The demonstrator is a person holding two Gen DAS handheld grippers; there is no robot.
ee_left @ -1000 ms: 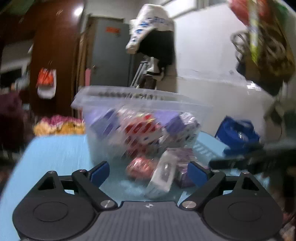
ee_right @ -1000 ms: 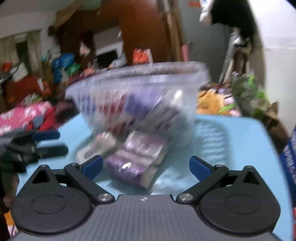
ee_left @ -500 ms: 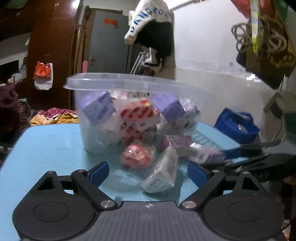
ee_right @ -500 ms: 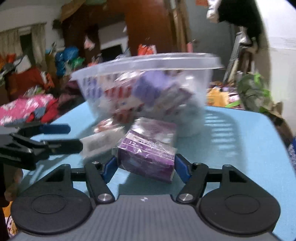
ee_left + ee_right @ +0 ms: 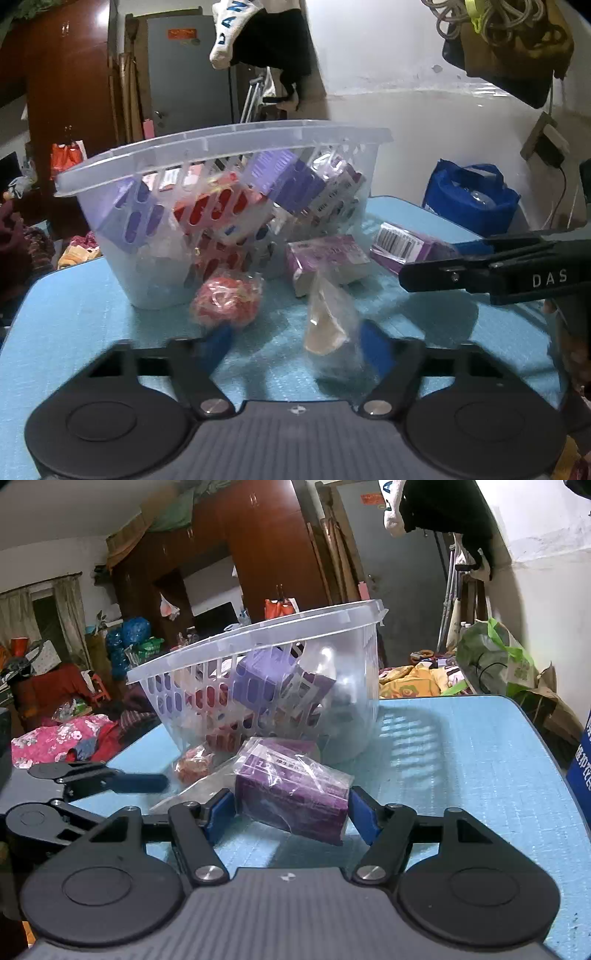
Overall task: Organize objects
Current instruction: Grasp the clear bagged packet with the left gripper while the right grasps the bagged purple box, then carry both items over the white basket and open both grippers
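Note:
A clear slotted plastic basket (image 5: 221, 147) holding several purple and red boxes stands on the blue table; it also shows in the right wrist view (image 5: 258, 642). My right gripper (image 5: 291, 812) is shut on a purple box in clear wrap (image 5: 291, 794); that box (image 5: 402, 243) also shows in the left wrist view. My left gripper (image 5: 295, 343) is closing around a clear-wrapped pack (image 5: 328, 321), its fingers blurred and still apart. A red round packet (image 5: 225, 302) and another purple box (image 5: 325, 262) lie before the basket.
The blue table (image 5: 461, 760) extends right of the basket. A blue bag (image 5: 469, 199) stands past the table's far right. A green bag (image 5: 491, 661) and clothes lie beyond the table. Clutter fills the room at left.
My right gripper has closed on the purple wrapped box. My left gripper has moved forward and its fingers have narrowed around the clear-wrapped pack. The basket now looks tilted.

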